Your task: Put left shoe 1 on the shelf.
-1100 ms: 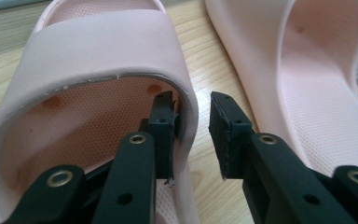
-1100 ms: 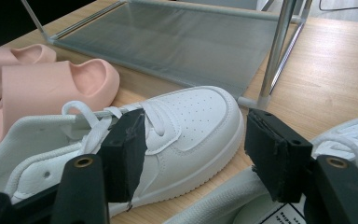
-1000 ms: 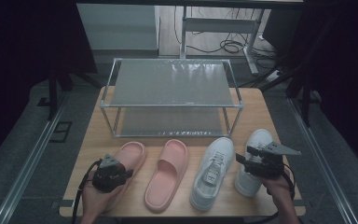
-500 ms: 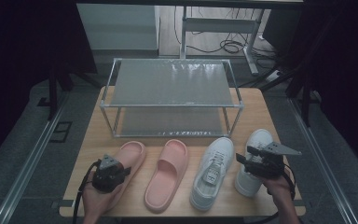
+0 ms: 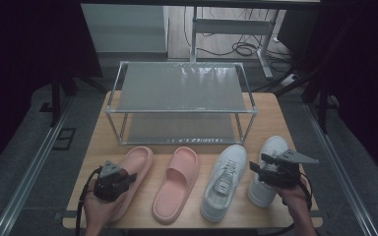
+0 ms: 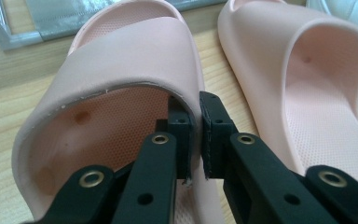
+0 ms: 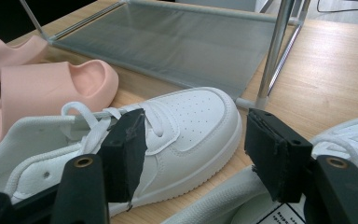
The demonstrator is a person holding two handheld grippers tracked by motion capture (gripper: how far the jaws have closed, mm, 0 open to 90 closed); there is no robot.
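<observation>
Rack [image 5: 182, 88] shelves stand bare; left gripper [image 6: 193, 135] pinches pink slipper [image 6: 121, 74].

We see a pale pink rubber slipper [image 6: 121, 70] lying sole-down on the bench, the leftmost of the footwear, toe toward the rack. Its broad strap arches over a dimpled footbed. The strap's right edge sits pinched between the left claw [image 6: 195, 135], one jaw inside, one outside.

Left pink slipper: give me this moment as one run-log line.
left gripper: shut on left pink slipper strap edge | right gripper: open, above white sneakers | shoe rack: empty
</observation>
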